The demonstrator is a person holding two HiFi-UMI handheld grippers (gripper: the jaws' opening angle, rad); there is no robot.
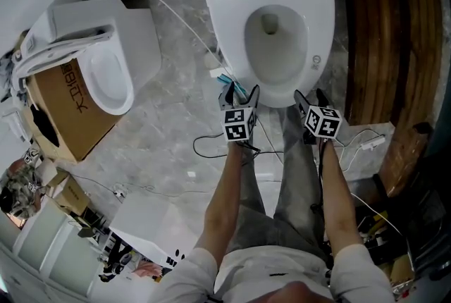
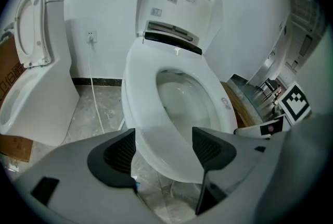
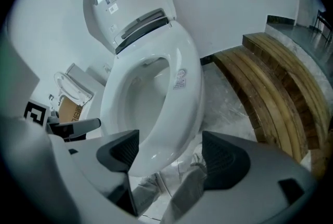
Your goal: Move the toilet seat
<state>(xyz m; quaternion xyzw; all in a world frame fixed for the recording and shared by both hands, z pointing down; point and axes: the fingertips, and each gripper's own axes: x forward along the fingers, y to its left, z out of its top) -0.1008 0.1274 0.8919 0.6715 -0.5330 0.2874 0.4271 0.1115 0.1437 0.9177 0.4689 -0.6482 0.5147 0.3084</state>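
**Head view:** the toilet seat [image 1: 320, 20], glossy white and oval, lies flat on the bowl near the top edge, which cuts off most of the lid. The left gripper [image 1: 239, 92] and right gripper [image 1: 310, 94] hang just in front of its front rim, and I cannot tell contact from here. The floor [image 1: 169, 132] is grey veined stone. Curved dark wooden slats [image 1: 384, 34] lie to the right. A second toilet [image 1: 106, 72] stands at the left beside a cardboard box [image 1: 67, 111], whose sideways print I cannot read.

**Left gripper view:** the jaws stand spread, with ribbed dark pads [image 2: 120, 152] on either side of the seat's rounded front rim, not pressing on it. The lid [image 2: 177, 4] stands upright, and its label is too small to read.

**Right gripper view:** these jaws are wide apart as well. The seat's front edge is near the left pad [image 3: 120, 152] but clear of it. A small sticker [image 3: 180, 78] on the seat is illegible
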